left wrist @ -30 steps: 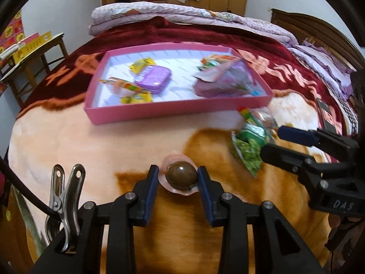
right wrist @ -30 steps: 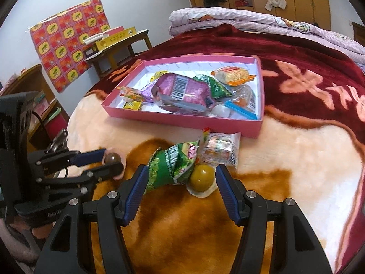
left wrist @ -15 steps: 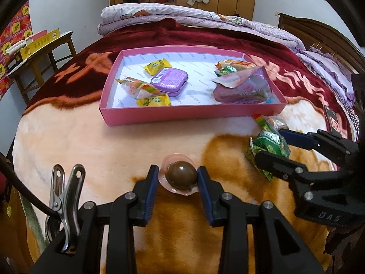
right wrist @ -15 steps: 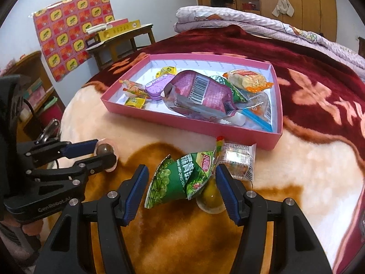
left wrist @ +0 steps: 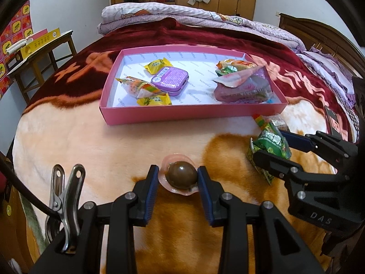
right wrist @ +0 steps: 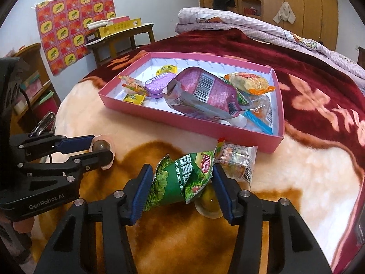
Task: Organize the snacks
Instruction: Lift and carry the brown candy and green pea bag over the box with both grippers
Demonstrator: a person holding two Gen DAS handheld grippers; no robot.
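My left gripper is shut on a brown egg snack in a clear pink-rimmed pack, just above the blanket. It also shows in the right wrist view, where the left gripper still grips the brown egg snack. The jaws of my right gripper are closing on a green snack bag, which is crumpled between the blue pads. A yellow-green egg pack lies under the bag by the right pad. The pink tray behind holds several snacks, among them a purple tin and a purple pouch.
A small clear snack packet lies against the pink tray near the green bag. All of it sits on a bed with a plush blanket. A folded quilt lies behind, a wooden side table stands left and a headboard right.
The right gripper shifted from around the yellow-green egg pack to the green bag, and its jaws narrowed until the bag crumpled. The left gripper kept its grip on the brown egg.
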